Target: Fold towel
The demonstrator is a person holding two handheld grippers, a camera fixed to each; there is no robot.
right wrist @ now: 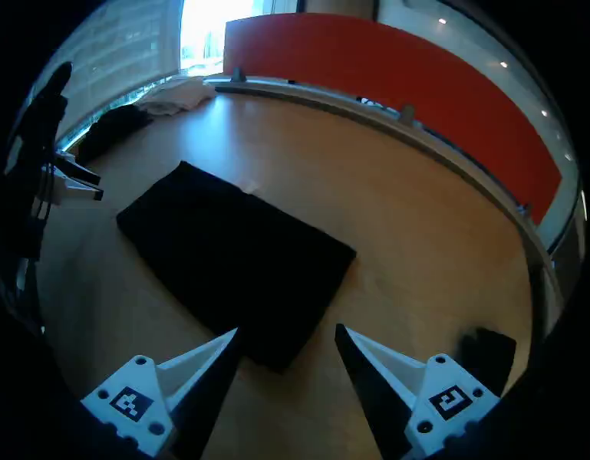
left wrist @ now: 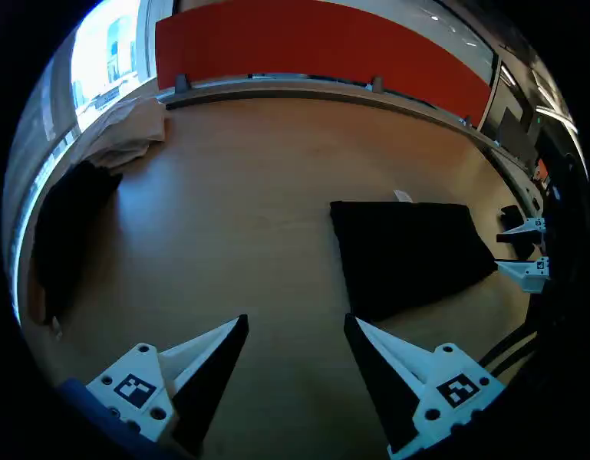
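Black towel (left wrist: 410, 257) lies flat on the wooden table (left wrist: 241, 215); both grippers spread, nothing held.

Left gripper (left wrist: 295, 318): fingers wide apart over bare wood, towel ahead and to its right, near corner just by the right fingertip; right gripper (right wrist: 287, 330): fingers also wide apart, towel's near corner just ahead of the gap, contact cannot be told; towel looks like a neat dark rectangle, small white tag (right wrist: 251, 186) at its far edge; in the left gripper view the other gripper sits at the towel's right end, in the right gripper view the other one is off the towel's far left end; beige cloth (left wrist: 130, 130) and a dark cloth pile (left wrist: 64, 222) near the window-side corner; red panel (left wrist: 318, 46) along the table's back edge.
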